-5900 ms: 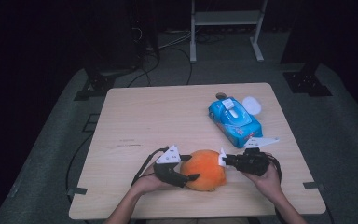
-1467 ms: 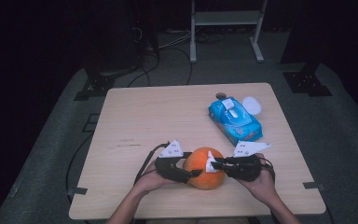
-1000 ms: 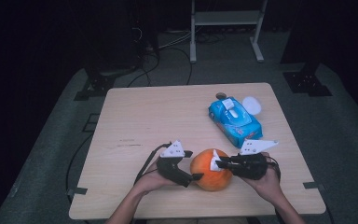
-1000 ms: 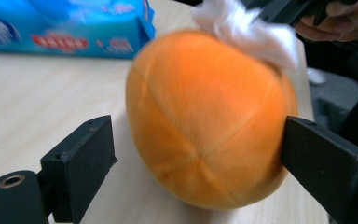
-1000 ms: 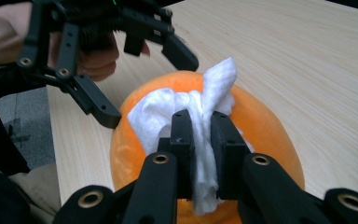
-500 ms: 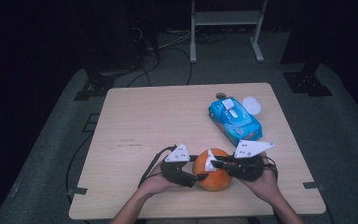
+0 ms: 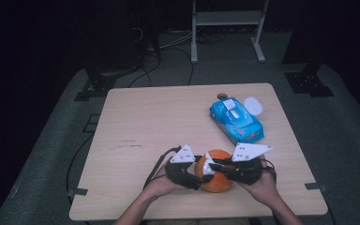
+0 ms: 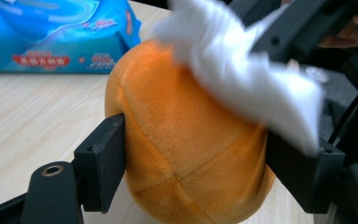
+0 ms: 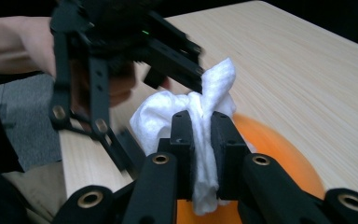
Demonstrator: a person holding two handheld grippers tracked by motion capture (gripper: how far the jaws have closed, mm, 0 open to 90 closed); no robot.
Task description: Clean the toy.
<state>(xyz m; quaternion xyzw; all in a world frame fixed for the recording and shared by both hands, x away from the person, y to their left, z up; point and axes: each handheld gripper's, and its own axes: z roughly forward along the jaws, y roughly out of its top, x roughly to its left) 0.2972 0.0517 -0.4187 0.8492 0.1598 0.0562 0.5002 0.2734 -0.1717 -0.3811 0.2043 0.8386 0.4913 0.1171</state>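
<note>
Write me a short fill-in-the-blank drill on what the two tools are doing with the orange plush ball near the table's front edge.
1. The right tool is shut on a white ____.
2. The left tool has its jaws on either side of the ____ plush ball.
3. The wipe lies against the ball's ____ side.
4. Farther back on the table lies a ____ pack of wipes.

Missing words: wipe; orange; top; blue

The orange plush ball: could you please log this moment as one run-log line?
left gripper: jaws just reopened slightly, astride orange plush ball | right gripper: shut on white wipe, wiping ball top | blue wipes pack: beyond
</note>
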